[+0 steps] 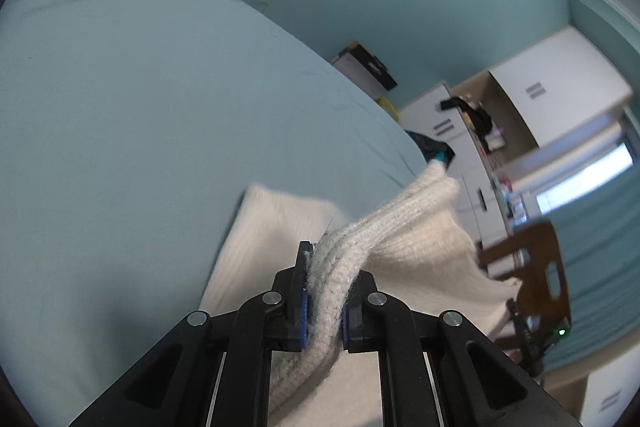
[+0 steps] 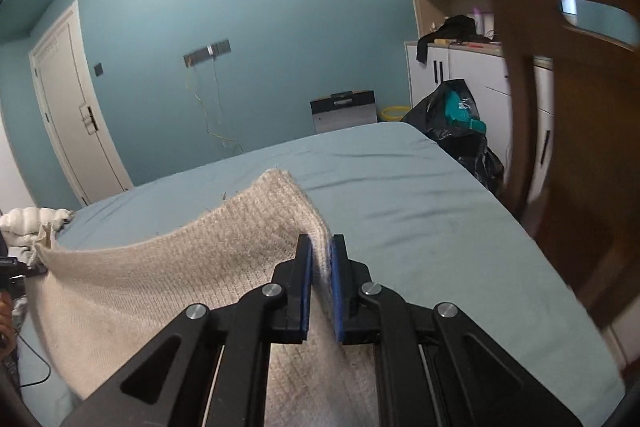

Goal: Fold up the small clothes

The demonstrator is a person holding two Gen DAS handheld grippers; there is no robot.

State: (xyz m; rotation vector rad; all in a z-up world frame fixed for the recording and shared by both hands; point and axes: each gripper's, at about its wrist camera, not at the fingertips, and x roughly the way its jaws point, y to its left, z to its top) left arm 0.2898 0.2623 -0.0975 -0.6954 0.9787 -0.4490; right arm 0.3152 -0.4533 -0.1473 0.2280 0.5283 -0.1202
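Left wrist view: both grippers' jaws clamp a cream ribbed-knit garment (image 1: 416, 227), bunched.

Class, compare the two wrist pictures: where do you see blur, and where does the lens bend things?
Left wrist view: the cupboards and chair smear with motion blur; the bed bulges like a dome. Right wrist view: mostly sharp, only the chair blurs; the door bows.

Cream sweater (image 2: 160, 279) is chunky ribbed knit, pretty fuzzy. Bedsheet (image 2: 400, 195) looks like smooth matt cotton. Both grippers, left gripper (image 1: 325, 291) and right gripper (image 2: 320, 283): matt black plastic, shiny metal screws, blue rubbery pads (image 2: 307, 291). Chair (image 2: 580, 147) is glossy brown wood.
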